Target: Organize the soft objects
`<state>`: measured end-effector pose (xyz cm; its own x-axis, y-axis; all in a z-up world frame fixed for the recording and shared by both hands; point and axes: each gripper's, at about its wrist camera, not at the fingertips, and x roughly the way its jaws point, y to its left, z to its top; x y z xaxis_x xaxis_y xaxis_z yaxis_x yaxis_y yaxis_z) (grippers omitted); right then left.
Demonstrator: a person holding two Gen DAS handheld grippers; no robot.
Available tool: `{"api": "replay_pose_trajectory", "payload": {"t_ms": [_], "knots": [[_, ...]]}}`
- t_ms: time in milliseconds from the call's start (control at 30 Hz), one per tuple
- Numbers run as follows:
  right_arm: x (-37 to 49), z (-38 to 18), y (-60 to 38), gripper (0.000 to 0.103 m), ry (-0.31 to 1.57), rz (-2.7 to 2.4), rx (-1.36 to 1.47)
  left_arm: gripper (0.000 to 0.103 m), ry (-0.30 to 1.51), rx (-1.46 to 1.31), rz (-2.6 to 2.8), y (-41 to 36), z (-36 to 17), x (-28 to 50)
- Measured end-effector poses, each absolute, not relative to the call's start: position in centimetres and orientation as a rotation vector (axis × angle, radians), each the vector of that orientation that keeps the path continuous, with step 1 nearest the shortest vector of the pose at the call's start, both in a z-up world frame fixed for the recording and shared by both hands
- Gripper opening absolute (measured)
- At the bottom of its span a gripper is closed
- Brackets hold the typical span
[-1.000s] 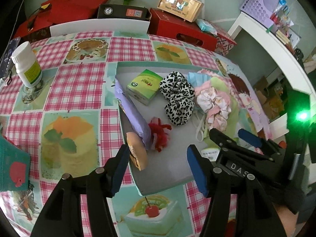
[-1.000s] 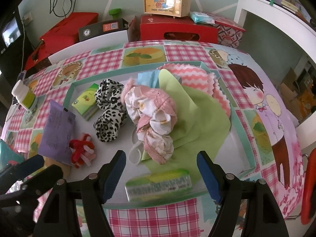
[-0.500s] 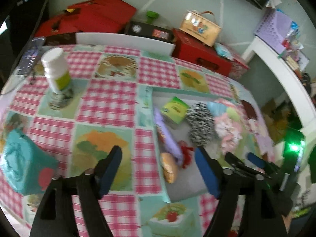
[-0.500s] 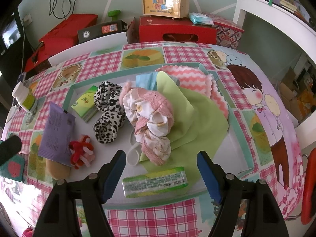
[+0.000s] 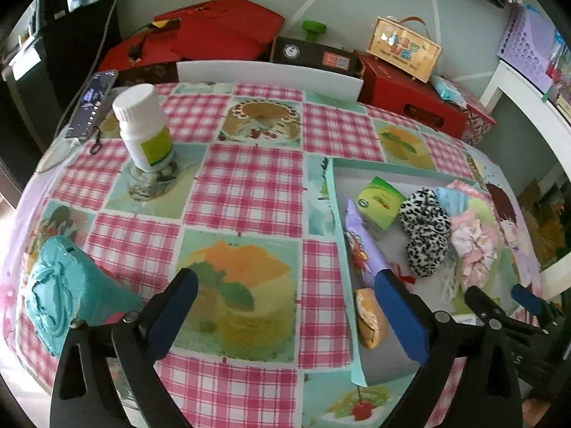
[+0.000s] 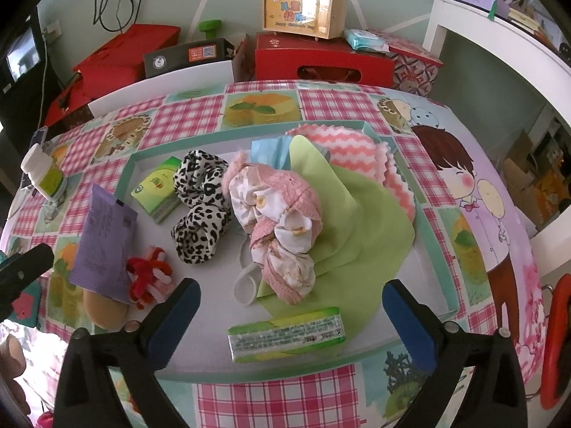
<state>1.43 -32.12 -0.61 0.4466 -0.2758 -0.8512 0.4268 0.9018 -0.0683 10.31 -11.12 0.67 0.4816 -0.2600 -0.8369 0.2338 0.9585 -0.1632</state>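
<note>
A shallow teal-rimmed tray (image 6: 433, 235) holds soft things: a leopard-print scrunchie (image 6: 200, 210), a pink and white cloth bundle (image 6: 278, 224), a green cloth (image 6: 360, 221), a pink zigzag cloth (image 6: 353, 153), a red yarn piece (image 6: 148, 278), a purple packet (image 6: 103, 239), a tan sponge (image 6: 103, 308) and two green tissue packs (image 6: 285, 335) (image 6: 157, 187). My right gripper (image 6: 291, 322) is open and empty above the tray's near edge. My left gripper (image 5: 285, 315) is open and empty over the tablecloth left of the tray (image 5: 335, 214). A teal soft pouch (image 5: 60, 292) lies at the table's left edge.
A white pill bottle (image 5: 144, 128) stands on the checked tablecloth (image 5: 249, 185) at the back left, with a phone (image 5: 94, 103) behind it. Red boxes (image 6: 321, 60) and a wooden case (image 6: 303, 10) sit behind the table. A white shelf (image 6: 499, 35) stands at the right.
My left gripper has swung left, away from the tray, and now faces the tablecloth, the bottle and the teal pouch. My right gripper has barely moved.
</note>
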Motion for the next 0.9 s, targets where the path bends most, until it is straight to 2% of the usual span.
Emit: {"api": "replay_pose_trajectory", "payload": {"t_ms": [900], "knots": [[-3.9,1.1,-26.5,0.103,1.054,-0.385,0.136,0.099,0.964,0.139,-0.152,-8.1,2.7,4.2]]}}
